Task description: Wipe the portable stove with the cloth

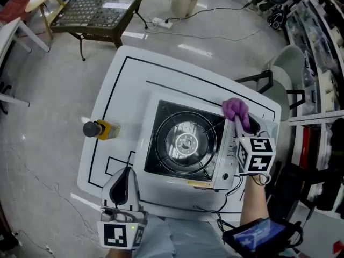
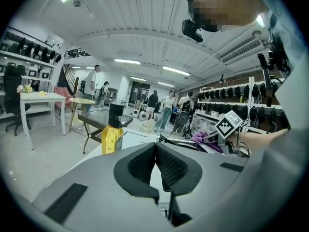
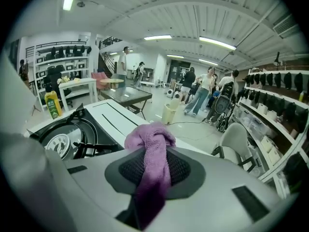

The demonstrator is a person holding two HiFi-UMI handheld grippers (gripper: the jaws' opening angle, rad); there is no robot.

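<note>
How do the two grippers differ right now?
The right gripper is clamped on the purple cloth; the left gripper is shut on nothing. The right one hangs over the right of the stove; the left one sits off it, above the near edge of the table. Both carry marker cubes.

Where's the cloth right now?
The purple cloth is pinched in the right gripper's tongs, at the right of the head view, by the far right corner of the portable stove.
</note>
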